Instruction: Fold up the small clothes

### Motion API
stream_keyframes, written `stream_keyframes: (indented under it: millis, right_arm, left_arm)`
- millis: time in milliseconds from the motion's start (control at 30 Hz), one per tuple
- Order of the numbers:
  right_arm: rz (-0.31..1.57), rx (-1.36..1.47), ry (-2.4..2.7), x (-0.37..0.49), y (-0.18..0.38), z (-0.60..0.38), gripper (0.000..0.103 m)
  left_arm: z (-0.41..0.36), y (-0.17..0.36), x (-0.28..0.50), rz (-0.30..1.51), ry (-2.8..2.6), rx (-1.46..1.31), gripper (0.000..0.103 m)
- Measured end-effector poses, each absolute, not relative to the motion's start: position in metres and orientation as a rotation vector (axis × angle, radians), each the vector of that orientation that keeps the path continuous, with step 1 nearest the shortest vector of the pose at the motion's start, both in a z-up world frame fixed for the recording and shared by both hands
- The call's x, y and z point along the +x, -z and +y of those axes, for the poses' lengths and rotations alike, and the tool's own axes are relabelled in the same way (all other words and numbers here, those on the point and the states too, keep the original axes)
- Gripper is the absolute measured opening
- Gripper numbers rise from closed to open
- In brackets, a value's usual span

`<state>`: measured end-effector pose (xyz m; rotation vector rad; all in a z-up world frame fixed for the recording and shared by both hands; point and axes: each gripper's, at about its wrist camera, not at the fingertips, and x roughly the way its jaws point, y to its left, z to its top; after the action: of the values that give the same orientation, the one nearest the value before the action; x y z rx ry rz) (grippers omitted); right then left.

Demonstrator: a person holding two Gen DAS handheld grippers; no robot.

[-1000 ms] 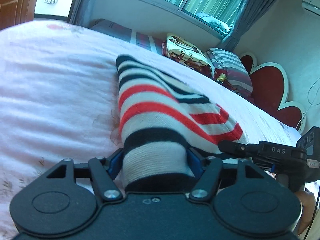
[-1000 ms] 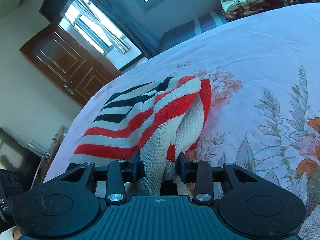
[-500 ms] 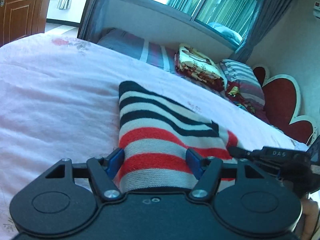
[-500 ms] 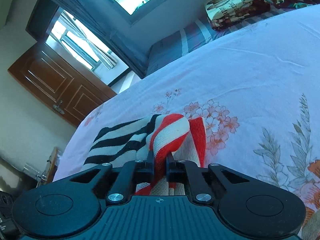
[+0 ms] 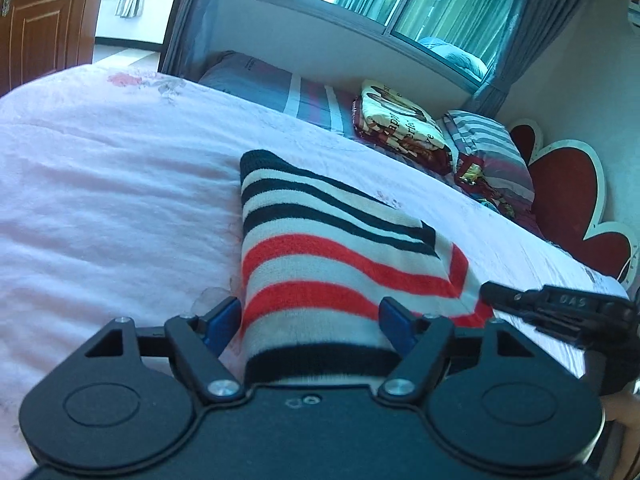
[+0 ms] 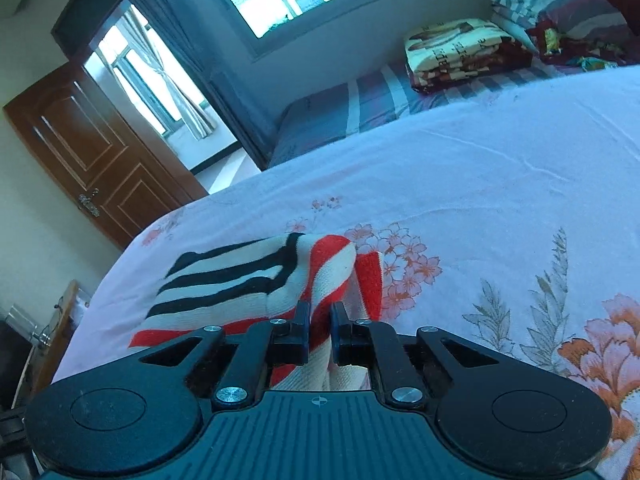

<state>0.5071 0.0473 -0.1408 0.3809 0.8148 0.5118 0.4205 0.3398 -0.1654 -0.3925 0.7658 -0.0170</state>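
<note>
A small knitted garment [image 5: 320, 248] with white, red and dark stripes lies on the pink bed cover [image 5: 100, 200]. Its near hem sits between the blue pads of my left gripper [image 5: 310, 314], whose jaws are opening and stand just off the cloth's sides. In the right wrist view the same garment [image 6: 240, 276] is bunched up at its red-striped edge, and my right gripper [image 6: 320, 320] is shut on that raised fold. From the left wrist view the right gripper [image 5: 490, 294] shows at the garment's right edge.
The floral bed cover [image 6: 500, 220] stretches wide to the right. Folded blankets and a striped pillow [image 5: 488, 148] lie at the head end by a red heart-shaped headboard [image 5: 568, 200]. A wooden door [image 6: 92, 152] and window are beyond the bed.
The right gripper closed on the garment's red-striped edge and rose with it. The left gripper's jaws spread wider, and the hem between them went from bunched to flatter.
</note>
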Motion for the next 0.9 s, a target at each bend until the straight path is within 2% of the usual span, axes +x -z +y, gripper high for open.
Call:
stream_keyframes:
  millis: [200, 467, 500, 567, 600, 900]
  right_arm:
    - [0.792, 0.326, -0.589, 0.453, 0.127, 0.063, 0.010]
    - [0.806, 0.152, -0.569, 0.418, 0.157, 0.074, 0.009]
    - [0.794, 0.128, -0.569, 0.417, 0.163, 0.075, 0.009]
    - [0.790, 0.136, -0.551, 0.421, 0.167, 0.075, 0.000]
    - [0.800, 0.159, -0.543, 0.423, 0.168, 0.074, 0.000]
    - [0.765, 0.154, -0.517, 0.387, 0.139, 0.070, 0.001]
  left_arm:
    - [0.327, 0.162, 0.389, 0.785, 0.028, -0.365, 0.074]
    - [0.322, 0.184, 0.380, 0.828, 0.015, -0.397, 0.078]
    - [0.321, 0.185, 0.381, 0.830, 0.015, -0.395, 0.078]
    - [0.319, 0.185, 0.382, 0.831, 0.012, -0.377, 0.079]
    - [0.318, 0.185, 0.383, 0.832, 0.010, -0.370, 0.079]
    - [0.311, 0.162, 0.357, 0.815, 0.025, -0.316, 0.078]
